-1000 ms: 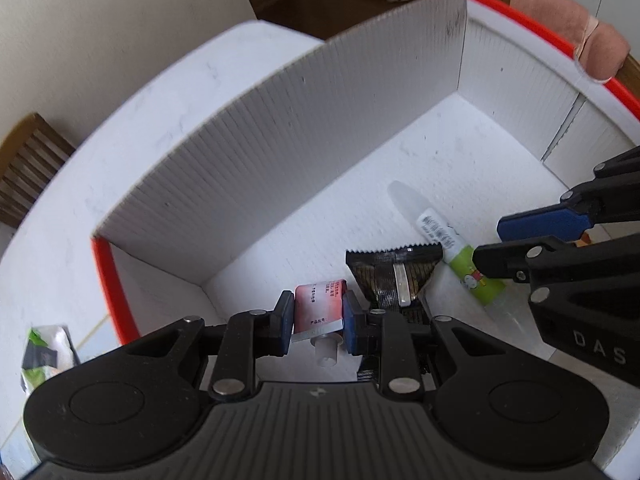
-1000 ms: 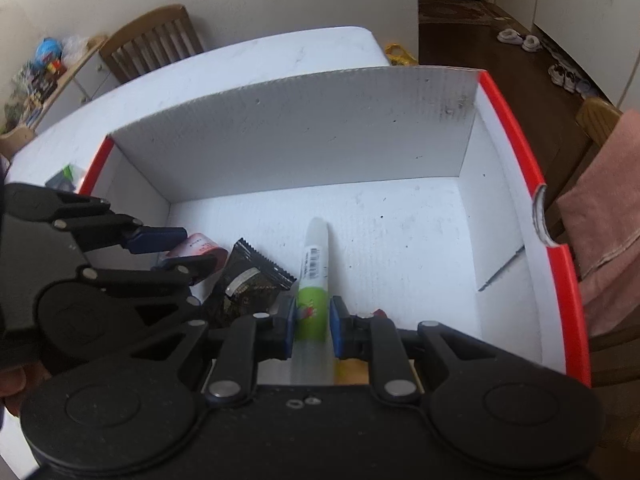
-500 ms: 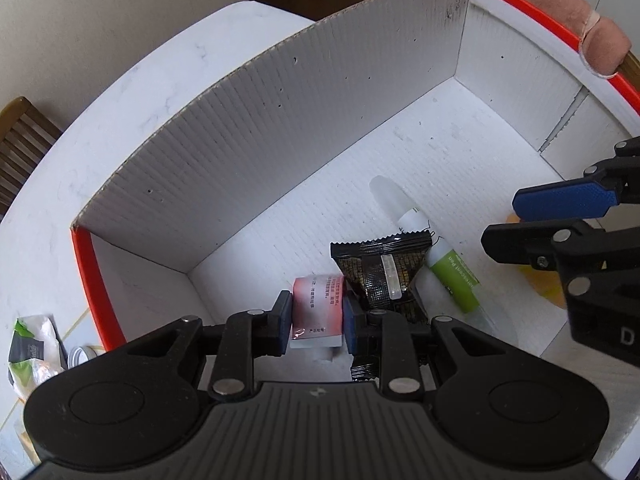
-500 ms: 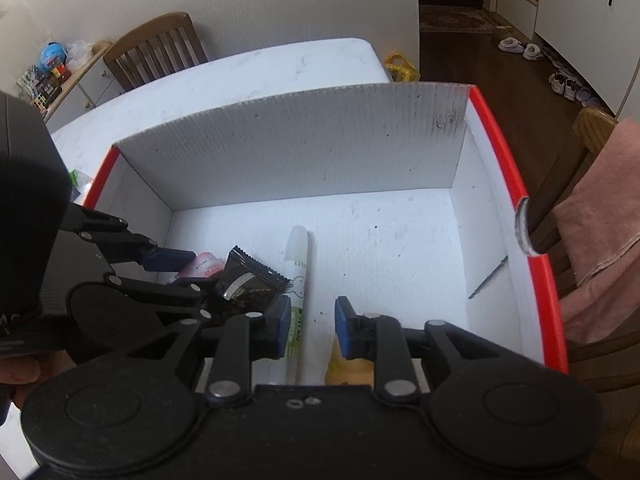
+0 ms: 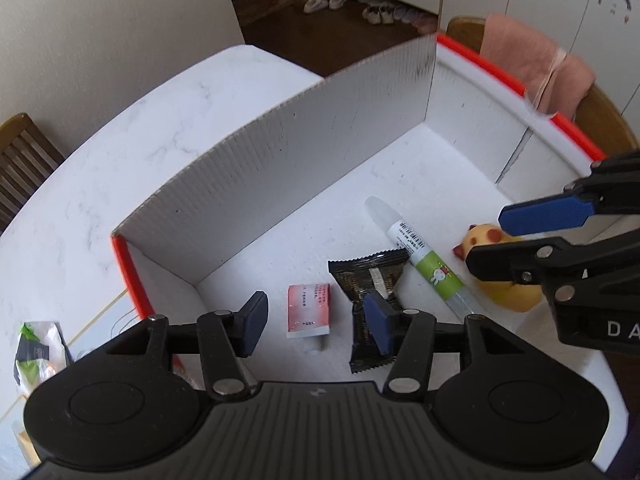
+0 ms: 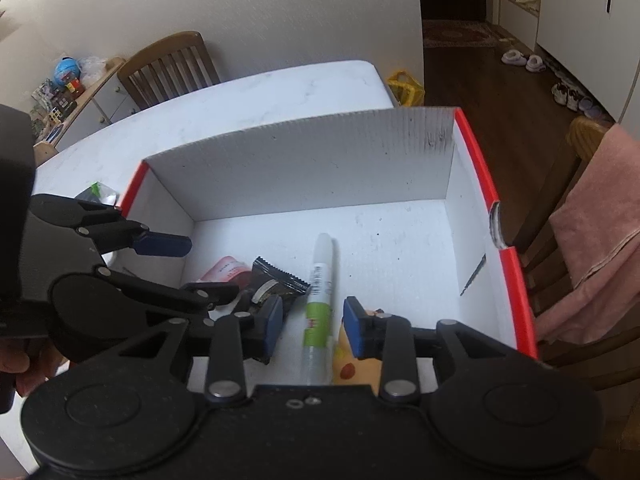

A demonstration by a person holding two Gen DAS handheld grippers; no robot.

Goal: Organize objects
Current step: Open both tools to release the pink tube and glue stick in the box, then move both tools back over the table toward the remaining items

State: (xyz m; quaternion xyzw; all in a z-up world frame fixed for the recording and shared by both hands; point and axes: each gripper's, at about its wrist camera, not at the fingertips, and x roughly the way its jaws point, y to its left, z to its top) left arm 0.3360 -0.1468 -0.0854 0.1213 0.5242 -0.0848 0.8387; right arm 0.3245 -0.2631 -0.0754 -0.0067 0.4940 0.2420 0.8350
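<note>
The left gripper (image 5: 316, 326) is held above the floor of the box (image 5: 280, 184), its jaws spread and opening, nothing pinched; the pink sachet (image 5: 308, 312) is seen lying flat between and below the jaws, clear of both pads; the dark packet (image 5: 370, 284) is seen at the right jaw, partly hidden behind its blue pad, and contact cannot be told. The right gripper (image 6: 312, 322) is likewise held over the box (image 6: 304, 160), its jaws parted and opening, nothing pinched; the tube (image 6: 320, 292) is seen lying lengthwise between the jaws, free of both pads, its clear cap pointed away from them. The yellow toy (image 6: 352, 364) is seen just beside the tube, under the right jaw of that gripper. In the left wrist view the tube (image 5: 424, 260) is found right of the jaws, one corner of the packet touching or overlapping it, and the toy (image 5: 504, 276) further right, partly covered by the right gripper (image 5: 508, 236). The box is set on a white tabletop (image 5: 120, 152); a green-and-white wrapper (image 5: 34, 348) is left on the tabletop outside the box, left of the left jaws.
</note>
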